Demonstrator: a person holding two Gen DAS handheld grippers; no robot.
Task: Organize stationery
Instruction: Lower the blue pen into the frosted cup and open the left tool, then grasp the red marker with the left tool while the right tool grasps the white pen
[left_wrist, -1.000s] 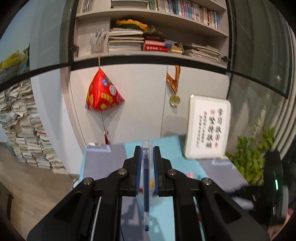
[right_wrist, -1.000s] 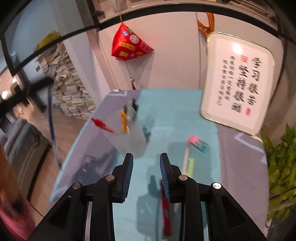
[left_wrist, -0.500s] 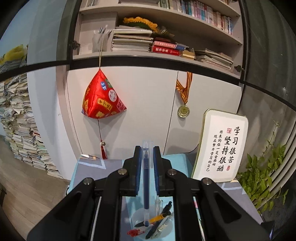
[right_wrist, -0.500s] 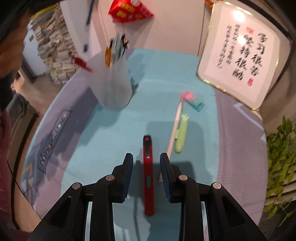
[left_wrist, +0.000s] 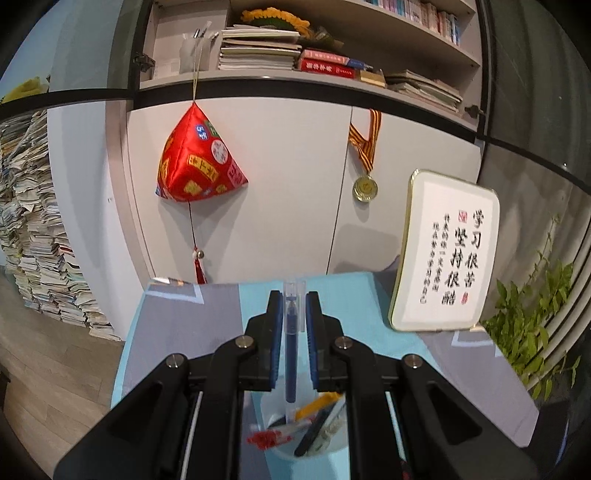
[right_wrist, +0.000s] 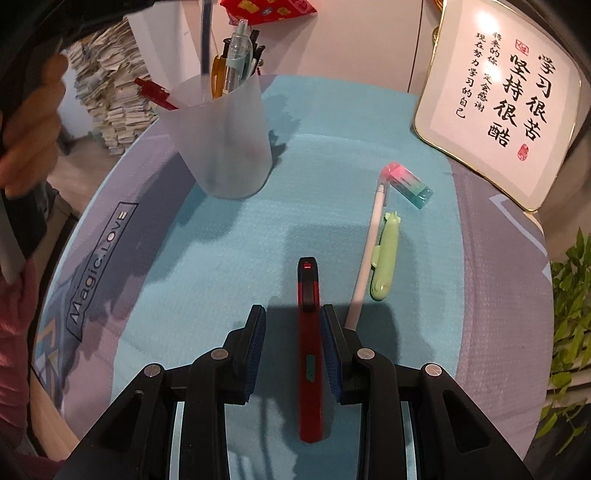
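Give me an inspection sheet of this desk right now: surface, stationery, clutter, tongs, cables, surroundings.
Surface: teal and grey mat covering the table.
Job's things: frosted cup upright, holding several pens; red utility knife, white pen, green shark-shaped item and pink-green eraser lying on the mat.
Clutter: nothing seen.
Tongs: left tongs shut on a blue pen above the cup; right tongs open, straddling the knife.
Cables: nothing seen.
Surroundings: framed calligraphy, red hanging ornament, medal, bookshelf, paper stacks, plant.
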